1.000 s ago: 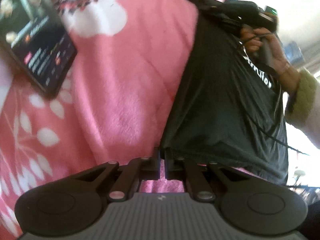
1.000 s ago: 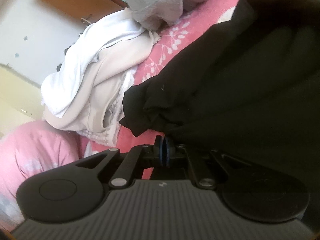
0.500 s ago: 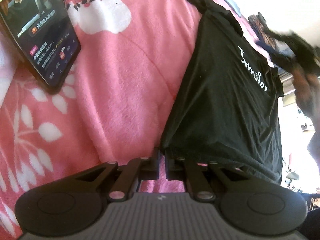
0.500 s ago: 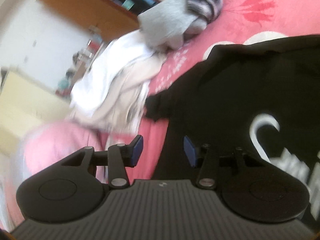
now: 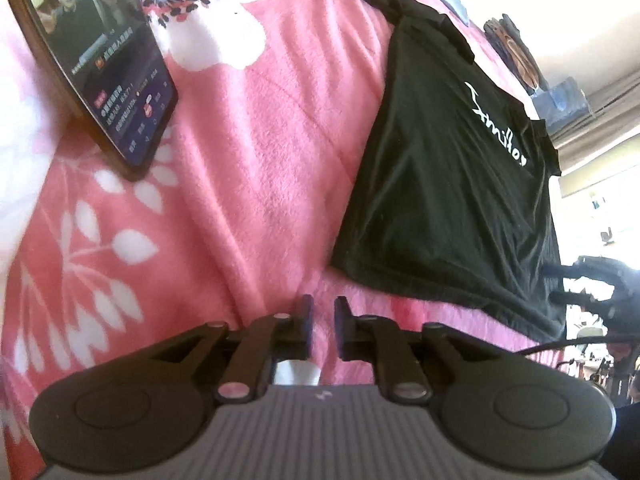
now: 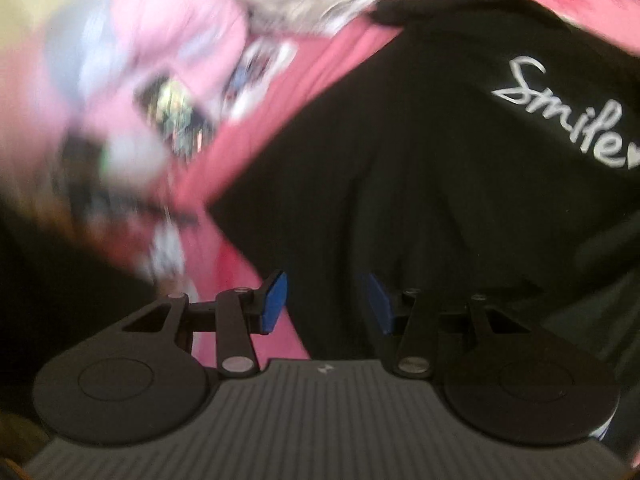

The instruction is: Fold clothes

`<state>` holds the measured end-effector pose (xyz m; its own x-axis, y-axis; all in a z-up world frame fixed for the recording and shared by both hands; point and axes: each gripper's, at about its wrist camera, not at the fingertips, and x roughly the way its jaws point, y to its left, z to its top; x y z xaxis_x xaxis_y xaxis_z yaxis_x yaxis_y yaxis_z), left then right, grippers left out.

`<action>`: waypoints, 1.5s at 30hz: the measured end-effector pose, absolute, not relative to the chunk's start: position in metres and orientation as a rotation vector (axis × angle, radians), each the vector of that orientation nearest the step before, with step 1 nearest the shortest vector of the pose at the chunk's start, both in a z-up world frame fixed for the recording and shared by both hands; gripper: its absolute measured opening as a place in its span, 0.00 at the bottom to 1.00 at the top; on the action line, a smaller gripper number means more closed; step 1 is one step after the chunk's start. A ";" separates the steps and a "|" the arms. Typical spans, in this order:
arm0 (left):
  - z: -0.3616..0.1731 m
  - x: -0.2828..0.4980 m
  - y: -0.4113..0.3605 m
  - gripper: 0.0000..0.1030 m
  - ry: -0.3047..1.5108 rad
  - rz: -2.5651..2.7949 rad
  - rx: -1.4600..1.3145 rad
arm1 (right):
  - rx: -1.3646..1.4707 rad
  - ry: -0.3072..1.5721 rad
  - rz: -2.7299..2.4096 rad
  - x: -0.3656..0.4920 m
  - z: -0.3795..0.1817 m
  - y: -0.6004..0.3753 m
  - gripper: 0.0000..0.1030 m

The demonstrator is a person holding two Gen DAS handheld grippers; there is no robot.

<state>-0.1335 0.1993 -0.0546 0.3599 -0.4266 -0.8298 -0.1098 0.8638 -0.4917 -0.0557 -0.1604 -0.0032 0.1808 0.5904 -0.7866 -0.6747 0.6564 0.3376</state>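
Lying flat: black T-shirt (image 5: 448, 184) | both grippers (fingers parted) empty | phone (image 5: 100, 64) probably propped

A T-shirt (image 5: 452, 184) lies flat on the blanket (image 5: 256, 152), with a phone (image 5: 96, 60) well to its left.

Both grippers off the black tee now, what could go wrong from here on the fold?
1. The black T-shirt lies spread on the soft pink blanket; a low pinch by the left gripper may catch blanket along with the hem.
2. The phone rests on the same blanket, so dragging fabric could tip or slide it.
3. The right wrist view is motion-blurred; the open right gripper may land off the edge it aims for.
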 end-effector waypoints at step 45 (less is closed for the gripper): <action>-0.055 -0.084 0.170 0.27 1.182 -0.154 -0.352 | -0.818 0.688 1.069 -0.122 -0.056 -0.079 0.13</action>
